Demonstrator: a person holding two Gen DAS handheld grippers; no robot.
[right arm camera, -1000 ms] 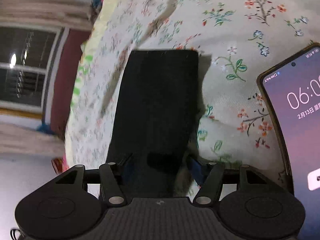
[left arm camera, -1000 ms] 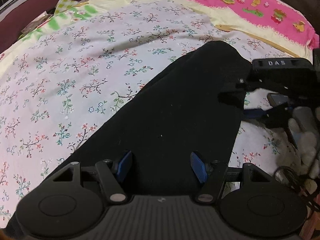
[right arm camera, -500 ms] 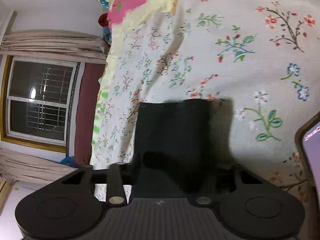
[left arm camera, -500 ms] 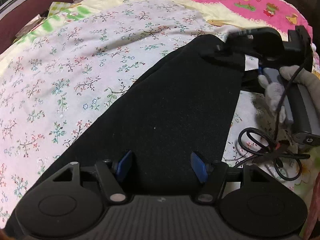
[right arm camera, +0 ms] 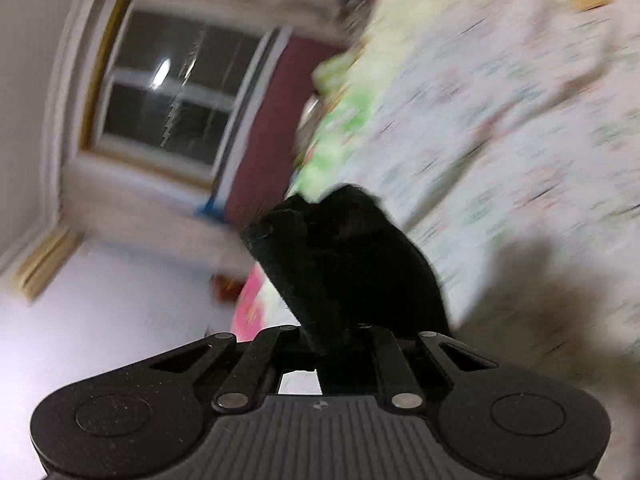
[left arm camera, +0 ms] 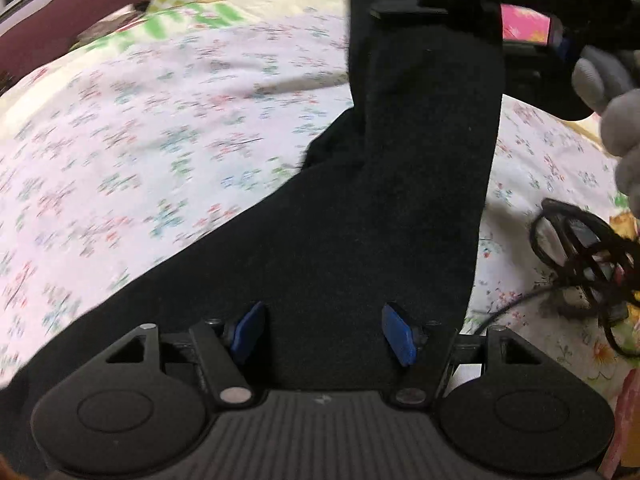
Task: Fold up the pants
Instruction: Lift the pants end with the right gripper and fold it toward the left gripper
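Observation:
The black pants [left arm camera: 360, 220] lie on the floral bedsheet [left arm camera: 140, 140]. Their far end is lifted high off the bed, hanging from my right gripper [left arm camera: 452, 8] at the top of the left wrist view. In the right wrist view my right gripper [right arm camera: 332, 336] is shut on the pants' bunched end [right arm camera: 344, 256], held in the air. My left gripper [left arm camera: 324, 332] is open, its blue pads [left arm camera: 396, 334] spread just above the near part of the pants, holding nothing.
A coil of black cable [left arm camera: 584, 248] lies on the bed at the right. A gloved hand [left arm camera: 612, 92] holds the right gripper. A pink blanket [left arm camera: 524, 24] lies at the back. A window [right arm camera: 172, 100] and wall show beyond the bed.
My right gripper has closed on the far end of the pants and lifted it off the bed toward me. My left gripper has stayed open over the near part.

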